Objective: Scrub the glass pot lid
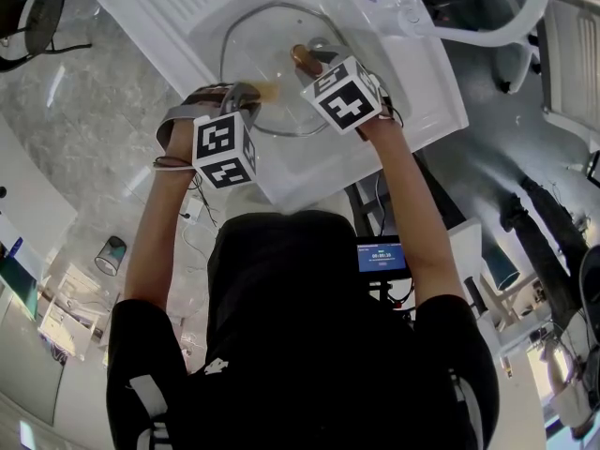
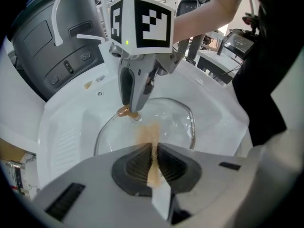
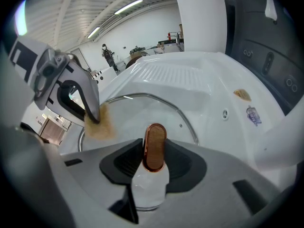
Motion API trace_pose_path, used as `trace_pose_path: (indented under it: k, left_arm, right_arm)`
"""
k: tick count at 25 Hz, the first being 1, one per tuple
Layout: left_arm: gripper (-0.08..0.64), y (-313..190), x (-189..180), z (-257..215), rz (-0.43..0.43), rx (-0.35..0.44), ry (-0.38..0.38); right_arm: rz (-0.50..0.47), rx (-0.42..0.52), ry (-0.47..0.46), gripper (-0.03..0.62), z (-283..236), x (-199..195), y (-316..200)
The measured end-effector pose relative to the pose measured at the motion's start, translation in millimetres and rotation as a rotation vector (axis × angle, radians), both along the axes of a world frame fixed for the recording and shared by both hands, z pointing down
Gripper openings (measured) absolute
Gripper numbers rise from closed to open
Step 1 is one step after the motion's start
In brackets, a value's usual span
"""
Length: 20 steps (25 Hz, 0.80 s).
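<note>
Now the glass pot lid [image 1: 258, 50] lies in the white sink [image 1: 169, 7]. The right gripper [image 3: 154, 159] is closed on its brown knob [image 3: 155, 139], holding it steady. The left gripper [image 2: 153, 163] pinches a thin tan scrub pad [image 2: 148, 134]. Best to press gently and rub all over.

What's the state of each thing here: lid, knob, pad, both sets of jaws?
glass pot lid: lying in the sink, knob side up.
knob: clamped between the right jaws.
scrub pad: pinched at one end, free end against the glass.
left gripper: jaws shut on the scrub pad.
right gripper: jaws shut on the knob.
</note>
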<state>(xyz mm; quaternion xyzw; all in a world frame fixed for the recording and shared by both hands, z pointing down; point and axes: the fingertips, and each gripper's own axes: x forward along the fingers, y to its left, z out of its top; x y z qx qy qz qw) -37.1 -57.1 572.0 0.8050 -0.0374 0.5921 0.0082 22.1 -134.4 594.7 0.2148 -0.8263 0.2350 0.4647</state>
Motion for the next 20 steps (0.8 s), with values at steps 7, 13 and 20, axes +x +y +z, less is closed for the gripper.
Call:
trace_pose_path:
  k: [7, 13, 20]
  left_arm:
    - [0.02, 17.4, -0.1, -3.1, -0.014, -0.015, 0.003]
    - [0.02, 31.7, 0.5, -4.4, -0.001, -0.02, 0.001]
    - [0.02, 32.3, -0.2, -4.2, -0.009, -0.021, 0.001]
  right_arm:
    - [0.006, 0.003, 0.001, 0.124, -0.3, -0.5, -1.0]
    - [0.001, 0.002, 0.004, 0.124, -0.4, 0.0, -0.1]
    - [-0.003, -0.001, -0.002, 0.126, -1.5, -1.4, 0.2]
